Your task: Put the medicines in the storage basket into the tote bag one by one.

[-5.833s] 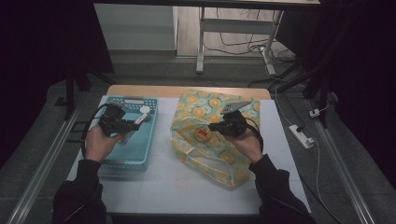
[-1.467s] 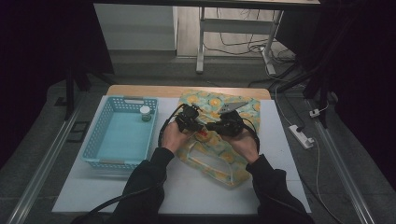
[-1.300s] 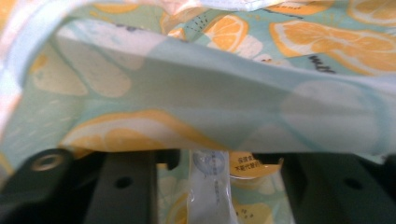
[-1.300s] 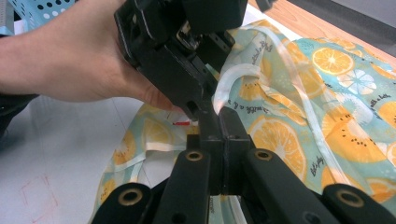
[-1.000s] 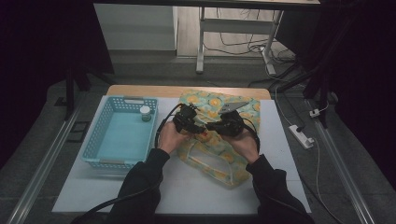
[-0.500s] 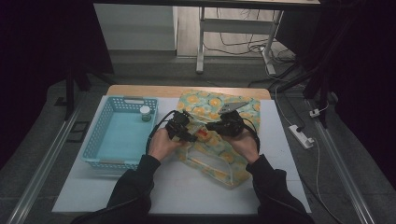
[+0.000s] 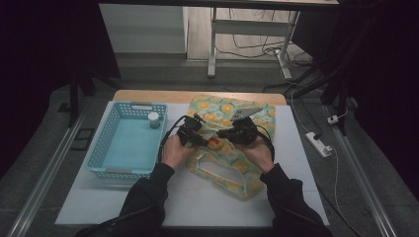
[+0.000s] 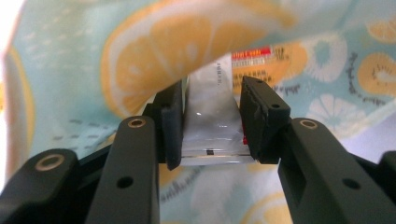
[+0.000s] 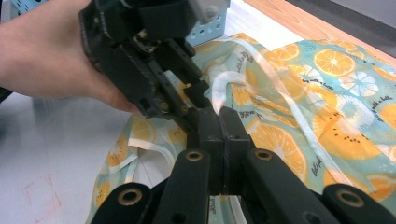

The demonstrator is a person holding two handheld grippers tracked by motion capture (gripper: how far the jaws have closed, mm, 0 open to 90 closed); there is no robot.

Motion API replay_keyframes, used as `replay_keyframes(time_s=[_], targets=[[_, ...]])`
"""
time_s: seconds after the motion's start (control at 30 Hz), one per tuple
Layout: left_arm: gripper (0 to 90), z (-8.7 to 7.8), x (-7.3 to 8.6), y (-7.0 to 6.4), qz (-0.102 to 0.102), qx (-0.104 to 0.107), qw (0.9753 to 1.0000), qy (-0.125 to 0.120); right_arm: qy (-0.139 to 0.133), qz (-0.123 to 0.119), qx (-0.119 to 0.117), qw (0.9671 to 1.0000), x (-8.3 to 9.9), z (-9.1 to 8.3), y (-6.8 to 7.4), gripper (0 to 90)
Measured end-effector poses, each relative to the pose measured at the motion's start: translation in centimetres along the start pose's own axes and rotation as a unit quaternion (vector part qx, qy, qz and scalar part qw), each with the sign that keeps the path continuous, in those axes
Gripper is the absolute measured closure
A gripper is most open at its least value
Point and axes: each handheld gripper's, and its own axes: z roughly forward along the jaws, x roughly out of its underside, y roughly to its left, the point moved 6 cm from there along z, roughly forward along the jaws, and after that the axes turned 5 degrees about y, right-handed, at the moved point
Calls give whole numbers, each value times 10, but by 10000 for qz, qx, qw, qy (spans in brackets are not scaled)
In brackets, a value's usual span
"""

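Bag [image 7: 232, 148] mid-table, both grippers at its mouth, jar already in basket [image 7: 126, 143] | left gripper [image 8: 210, 121] clamps a white packet [image 8: 212, 126] at the opening, transfer to basket pending | right gripper [image 9: 218, 126] pinches bag fabric, closed, holding mouth open

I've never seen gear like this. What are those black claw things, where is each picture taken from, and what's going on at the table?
A person holds a hand-operated clamp in each hand. One camera looks down from above; the others ride on the clamps, looking along their black jaws. On the white table lie a fruit-print bag and a blue basket holding a small jar. The left gripper grips a white packet at the bag's mouth. The right gripper is closed, seemingly pinching the bag's edge.
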Motion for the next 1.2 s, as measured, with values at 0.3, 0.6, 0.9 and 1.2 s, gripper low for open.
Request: replay_keyframes(time_s=[0.3, 0.6, 0.9, 1.2], targets=[[585, 6, -15, 3, 70, -220, 9993, -296, -3, 0, 11, 10000, 0, 0, -1, 900], [353, -15, -8, -11, 371, -12, 9991, -219, -26, 15, 19, 10000, 0, -1, -2, 900], [234, -45, 7, -11, 492, 134, 9982, -313, -16, 18, 23, 10000, 1, -1, -2, 900], [80, -69, 23, 14, 396, 50, 9981, -471, -16, 32, 30, 10000, 1, -2, -3, 900]])
